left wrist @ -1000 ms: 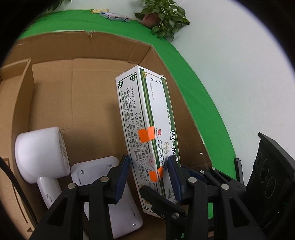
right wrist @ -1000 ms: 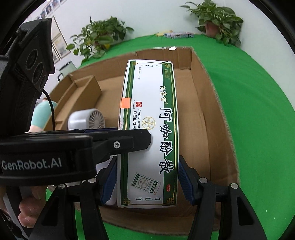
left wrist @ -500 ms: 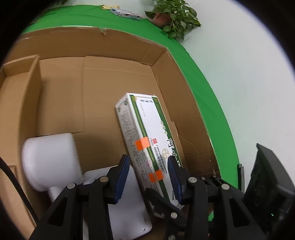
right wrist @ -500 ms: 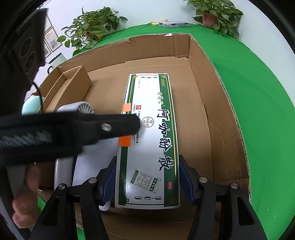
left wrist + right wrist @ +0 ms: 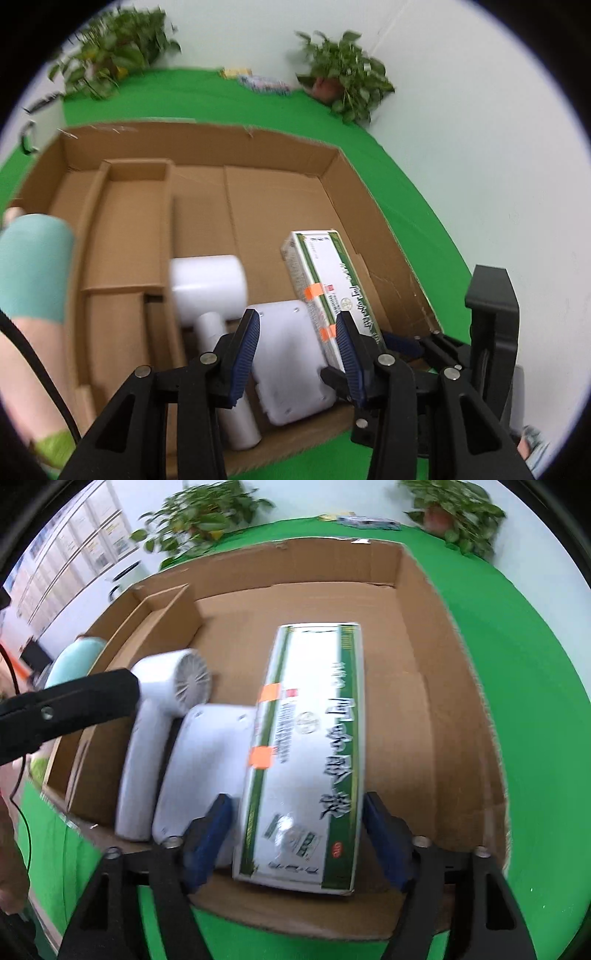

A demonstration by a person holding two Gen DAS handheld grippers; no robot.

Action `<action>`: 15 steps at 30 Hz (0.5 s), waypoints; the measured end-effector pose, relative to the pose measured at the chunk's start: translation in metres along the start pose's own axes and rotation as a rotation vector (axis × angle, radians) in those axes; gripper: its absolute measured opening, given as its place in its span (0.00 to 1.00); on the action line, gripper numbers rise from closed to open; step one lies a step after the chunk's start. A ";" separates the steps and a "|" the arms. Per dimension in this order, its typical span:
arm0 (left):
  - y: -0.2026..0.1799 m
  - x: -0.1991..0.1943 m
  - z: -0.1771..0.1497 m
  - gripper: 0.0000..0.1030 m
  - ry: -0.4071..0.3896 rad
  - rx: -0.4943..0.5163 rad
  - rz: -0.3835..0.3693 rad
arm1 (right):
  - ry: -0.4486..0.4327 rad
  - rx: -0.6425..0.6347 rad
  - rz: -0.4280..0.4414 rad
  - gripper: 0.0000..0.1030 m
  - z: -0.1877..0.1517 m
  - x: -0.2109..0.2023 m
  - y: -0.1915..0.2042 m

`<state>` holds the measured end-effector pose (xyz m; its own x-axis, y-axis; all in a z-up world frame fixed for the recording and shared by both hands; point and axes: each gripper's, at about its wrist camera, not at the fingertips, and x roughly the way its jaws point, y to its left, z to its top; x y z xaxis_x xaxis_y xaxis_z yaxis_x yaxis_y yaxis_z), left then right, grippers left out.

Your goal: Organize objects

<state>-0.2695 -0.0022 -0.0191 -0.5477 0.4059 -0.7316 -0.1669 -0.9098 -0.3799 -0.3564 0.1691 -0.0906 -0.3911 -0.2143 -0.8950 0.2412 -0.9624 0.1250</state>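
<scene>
A white and green medicine box [image 5: 310, 746] with orange tape tabs lies in the cardboard box [image 5: 436, 602], leaning on a flat white device [image 5: 207, 760]; it also shows in the left wrist view [image 5: 332, 291]. My right gripper [image 5: 299, 834] is open, its pads standing a little clear of the medicine box's near end on both sides. My left gripper [image 5: 297, 354] is open and empty, above the white device [image 5: 288, 354] at the box's near edge. A white hair dryer [image 5: 210, 291] lies to the left of the device.
The cardboard box [image 5: 332, 206] holds a narrow cardboard divider tray [image 5: 129, 229] on its left. It sits on a green cloth [image 5: 517, 701]. Potted plants [image 5: 343, 74] stand at the far edge. A person's arm in a teal sleeve [image 5: 33, 266] is at the left.
The medicine box has gone from upright to lying down in the cardboard box. My right gripper has opened off it. My left gripper has pulled back and up.
</scene>
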 end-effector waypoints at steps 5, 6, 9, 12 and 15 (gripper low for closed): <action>-0.004 -0.043 -0.030 0.55 -0.178 0.074 0.158 | -0.119 -0.003 0.007 0.92 -0.012 -0.030 0.012; -0.003 -0.053 -0.039 0.62 -0.222 0.090 0.200 | -0.168 0.003 0.014 0.95 -0.018 -0.039 0.013; 0.002 -0.070 -0.060 0.72 -0.318 0.104 0.295 | -0.342 0.008 -0.040 0.99 -0.045 -0.063 0.022; 0.012 -0.074 -0.080 0.77 -0.387 0.094 0.384 | -0.470 -0.004 -0.100 0.99 -0.067 -0.073 0.037; 0.020 -0.064 -0.096 0.77 -0.388 0.094 0.449 | -0.552 -0.054 -0.096 0.99 -0.080 -0.075 0.056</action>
<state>-0.1593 -0.0381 -0.0337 -0.8380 -0.0647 -0.5419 0.0879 -0.9960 -0.0170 -0.2427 0.1441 -0.0509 -0.8168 -0.1957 -0.5427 0.2210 -0.9751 0.0190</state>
